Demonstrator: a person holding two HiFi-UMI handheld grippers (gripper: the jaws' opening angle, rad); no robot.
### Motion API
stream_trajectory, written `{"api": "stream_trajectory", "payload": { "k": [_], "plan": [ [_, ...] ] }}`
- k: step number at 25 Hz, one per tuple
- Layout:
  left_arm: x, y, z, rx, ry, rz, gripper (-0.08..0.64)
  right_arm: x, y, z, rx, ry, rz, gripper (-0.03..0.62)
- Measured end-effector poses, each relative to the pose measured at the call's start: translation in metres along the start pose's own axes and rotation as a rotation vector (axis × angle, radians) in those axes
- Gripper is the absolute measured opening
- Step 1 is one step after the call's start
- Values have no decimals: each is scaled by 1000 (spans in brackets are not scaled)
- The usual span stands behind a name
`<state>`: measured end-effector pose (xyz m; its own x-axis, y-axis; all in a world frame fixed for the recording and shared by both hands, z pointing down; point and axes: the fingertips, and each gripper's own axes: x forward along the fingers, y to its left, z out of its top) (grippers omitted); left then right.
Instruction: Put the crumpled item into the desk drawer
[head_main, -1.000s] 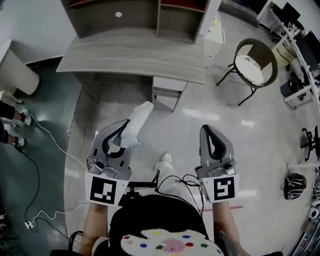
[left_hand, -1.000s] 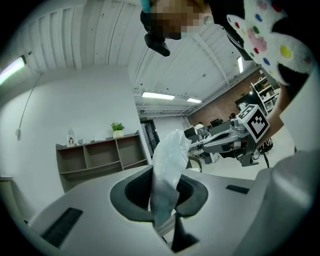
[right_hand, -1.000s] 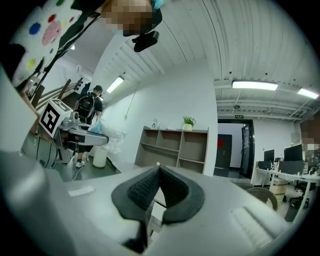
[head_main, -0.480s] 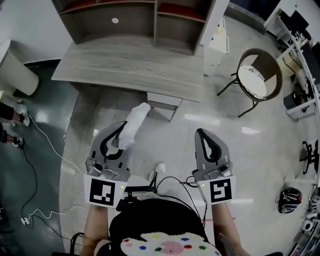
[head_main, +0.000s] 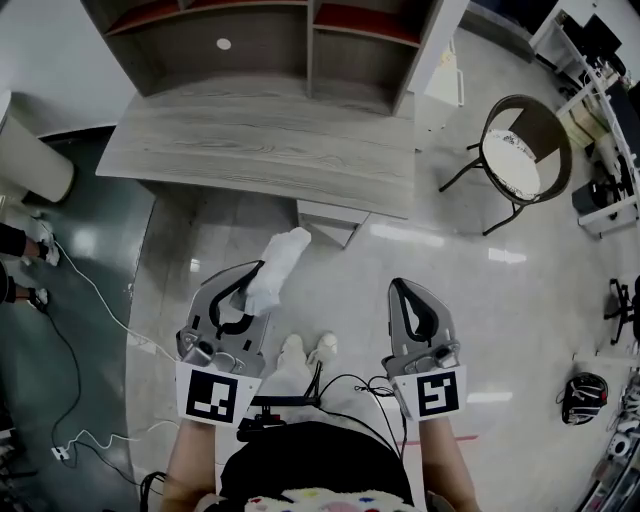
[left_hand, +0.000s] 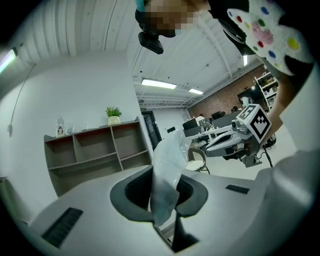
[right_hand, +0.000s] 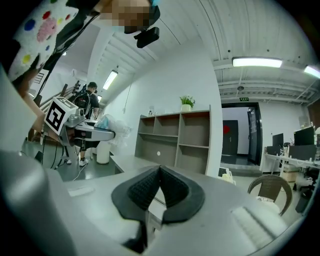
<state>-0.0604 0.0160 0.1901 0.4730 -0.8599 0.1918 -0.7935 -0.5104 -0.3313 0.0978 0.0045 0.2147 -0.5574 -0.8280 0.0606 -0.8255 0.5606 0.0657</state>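
Note:
My left gripper (head_main: 252, 290) is shut on a crumpled white plastic item (head_main: 277, 257) that sticks up past the jaws; in the left gripper view the crumpled item (left_hand: 169, 170) stands pinched between the dark pads. My right gripper (head_main: 403, 297) is shut with nothing in it, its pads (right_hand: 159, 192) pressed together. Both hang above the floor in front of the grey wooden desk (head_main: 260, 140). The white drawer unit (head_main: 328, 219) sits under the desk's front edge, closed, just beyond the crumpled item.
A shelf unit (head_main: 270, 40) stands on the back of the desk. A round wicker chair (head_main: 520, 155) is at the right. A white bin (head_main: 30, 165) stands at the left, with white cables (head_main: 100, 290) trailing over the floor. Equipment clutter lines the far right.
The desk has slid lower and nearer in the head view. Both grippers keep their hold and stance; the crumpled item stays in the left jaws.

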Motion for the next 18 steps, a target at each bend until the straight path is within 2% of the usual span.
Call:
{"api": "stream_trajectory", "payload": {
  "k": [10, 15, 18],
  "plan": [
    [27, 12, -31, -30, 27, -30, 49, 29, -9, -29, 19, 45, -26, 9],
    [39, 10, -62, -127, 53, -34, 49, 49, -6, -61, 45, 88, 6, 9],
    [50, 9, -83, -134, 66, -36, 49, 65, -6, -86, 55, 106, 36, 9]
  ]
}}
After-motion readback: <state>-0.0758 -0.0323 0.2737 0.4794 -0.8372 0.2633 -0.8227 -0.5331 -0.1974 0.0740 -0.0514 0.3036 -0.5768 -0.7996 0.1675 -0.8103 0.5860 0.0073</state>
